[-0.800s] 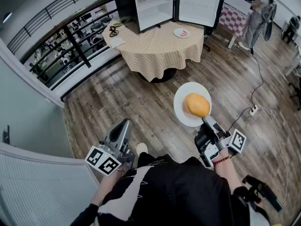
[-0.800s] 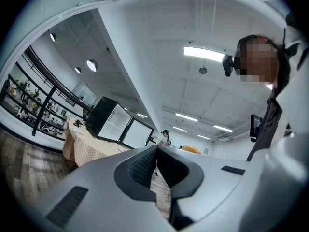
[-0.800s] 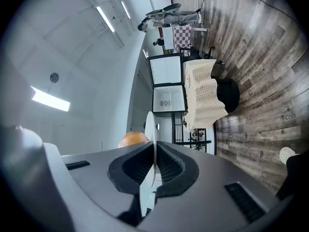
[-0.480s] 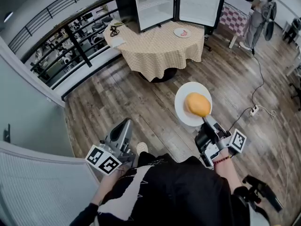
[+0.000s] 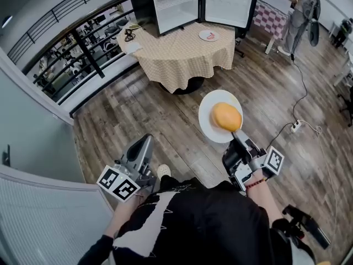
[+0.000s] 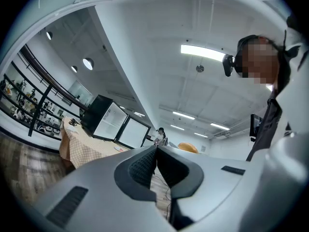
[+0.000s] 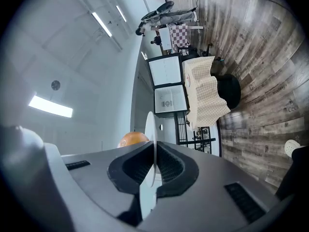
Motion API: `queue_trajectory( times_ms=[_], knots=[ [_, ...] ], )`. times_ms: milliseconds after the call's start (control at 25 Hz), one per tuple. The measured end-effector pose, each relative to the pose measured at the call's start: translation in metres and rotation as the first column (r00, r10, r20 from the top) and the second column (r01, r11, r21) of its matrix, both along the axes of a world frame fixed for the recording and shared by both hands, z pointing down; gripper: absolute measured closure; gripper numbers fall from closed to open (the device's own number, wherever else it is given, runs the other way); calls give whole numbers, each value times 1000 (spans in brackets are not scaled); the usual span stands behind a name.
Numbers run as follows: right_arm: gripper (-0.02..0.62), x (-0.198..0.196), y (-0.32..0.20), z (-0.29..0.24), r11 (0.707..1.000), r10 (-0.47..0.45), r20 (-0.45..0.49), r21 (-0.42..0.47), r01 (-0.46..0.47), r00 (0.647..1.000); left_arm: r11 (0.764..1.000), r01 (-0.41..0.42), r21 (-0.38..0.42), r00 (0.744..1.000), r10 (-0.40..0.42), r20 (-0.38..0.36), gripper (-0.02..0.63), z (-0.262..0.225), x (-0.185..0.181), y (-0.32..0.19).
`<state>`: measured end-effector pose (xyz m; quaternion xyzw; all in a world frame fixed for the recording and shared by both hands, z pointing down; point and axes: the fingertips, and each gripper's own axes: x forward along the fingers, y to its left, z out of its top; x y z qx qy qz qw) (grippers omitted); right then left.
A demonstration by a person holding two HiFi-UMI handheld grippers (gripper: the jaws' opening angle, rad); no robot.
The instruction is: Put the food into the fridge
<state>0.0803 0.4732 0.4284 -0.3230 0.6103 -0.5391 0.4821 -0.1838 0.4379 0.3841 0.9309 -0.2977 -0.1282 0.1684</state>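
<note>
An orange bun sits on a white plate, toward the plate's near right edge. The right gripper has its jaws clamped on that rim and holds the plate level over the wooden floor. The left gripper is beside it with jaws pressed together, empty. Beyond them is a cloth-covered table. At its far edge stands the fridge with its door open, and near its far right edge lies a small plate.

Floor: grey-brown wood planks, matt, grainy. Worktop under checked beige cloth that hangs in soft folds; plate white, smooth, faintly glossy, bun on it orange-brown with smooth skin. Left tongs and right tongs: grey matt plastic, dark ribbed pads.
</note>
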Motion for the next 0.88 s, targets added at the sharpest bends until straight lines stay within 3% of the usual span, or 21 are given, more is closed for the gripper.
queue_trajectory(
  times_ms=[360, 600, 880],
  knots=[
    [574, 3, -6, 19, 1000, -7, 13, -11, 8, 1000, 1000, -21, -12, 999, 21, 30, 591, 10, 20, -9],
    [574, 22, -32, 28, 999, 27, 1, -38, -27, 1000, 997, -79, -24, 997, 78, -12, 591, 6, 50, -60],
    [574, 43, -111, 20, 997, 62, -29, -45, -64, 998, 990, -141, -13, 990, 141, -28, 591, 0, 81, -151]
  ],
)
